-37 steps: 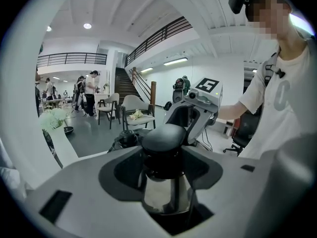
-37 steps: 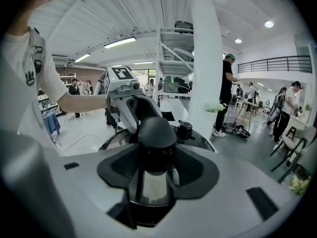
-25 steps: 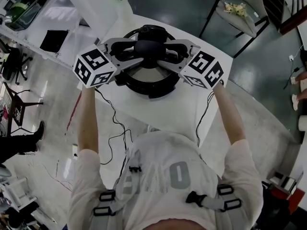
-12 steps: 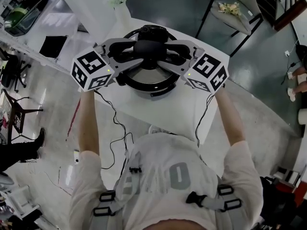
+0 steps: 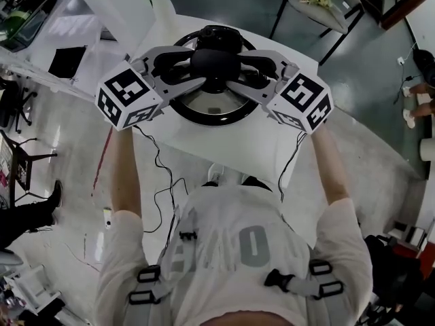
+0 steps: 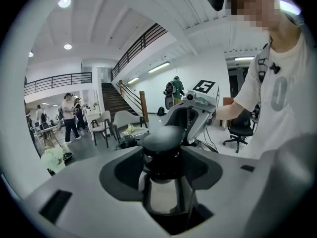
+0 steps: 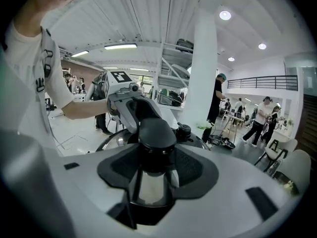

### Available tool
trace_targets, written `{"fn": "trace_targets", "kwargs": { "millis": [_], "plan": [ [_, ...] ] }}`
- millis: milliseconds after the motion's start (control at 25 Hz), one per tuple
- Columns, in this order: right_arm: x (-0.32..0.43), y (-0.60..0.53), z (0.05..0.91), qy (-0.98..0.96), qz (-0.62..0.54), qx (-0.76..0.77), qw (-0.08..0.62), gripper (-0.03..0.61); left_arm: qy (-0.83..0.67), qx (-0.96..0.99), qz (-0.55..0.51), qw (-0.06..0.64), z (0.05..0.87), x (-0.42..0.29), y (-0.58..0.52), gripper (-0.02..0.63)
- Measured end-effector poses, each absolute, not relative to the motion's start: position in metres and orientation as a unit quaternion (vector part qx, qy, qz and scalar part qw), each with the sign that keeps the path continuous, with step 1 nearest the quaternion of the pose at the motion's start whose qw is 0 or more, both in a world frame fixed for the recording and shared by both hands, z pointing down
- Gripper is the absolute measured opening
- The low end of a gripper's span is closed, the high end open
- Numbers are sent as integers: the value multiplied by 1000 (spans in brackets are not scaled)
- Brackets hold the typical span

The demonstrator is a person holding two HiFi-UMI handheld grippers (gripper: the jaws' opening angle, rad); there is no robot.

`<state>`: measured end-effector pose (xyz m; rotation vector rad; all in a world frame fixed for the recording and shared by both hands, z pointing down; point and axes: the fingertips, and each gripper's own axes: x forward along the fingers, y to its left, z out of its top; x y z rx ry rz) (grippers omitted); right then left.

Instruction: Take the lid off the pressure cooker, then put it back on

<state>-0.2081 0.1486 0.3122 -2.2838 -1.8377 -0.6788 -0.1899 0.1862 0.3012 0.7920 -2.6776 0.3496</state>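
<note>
One lid (image 5: 204, 106), its one knob (image 5: 216, 60) clamped by fingers of left gripper (image 5: 190, 68) and right gripper (image 5: 248, 70), one table (image 5: 234, 151)

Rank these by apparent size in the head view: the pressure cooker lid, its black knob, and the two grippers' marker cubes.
1. lid: largest, though partly covered.
2. left marker cube and right marker cube: alike, so tied; being nearer the camera may enlarge them.
3. knob: smallest.

Lid knob (image 5: 215, 62) sits between the left tool (image 5: 192, 72) and right tool (image 5: 240, 72).
</note>
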Motion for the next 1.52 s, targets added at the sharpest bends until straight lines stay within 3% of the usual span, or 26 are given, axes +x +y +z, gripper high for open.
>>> {"fn": "trace_targets", "kwargs": {
  "millis": [640, 1520],
  "plan": [
    [-221, -78, 360, -577, -262, -770, 65, 224, -947, 232, 126, 185, 355, -201, -43, 236],
    [-214, -110, 502, -521, -314, -784, 121, 221, -939, 181, 56, 286, 503, -190, -76, 236]
  ]
}}
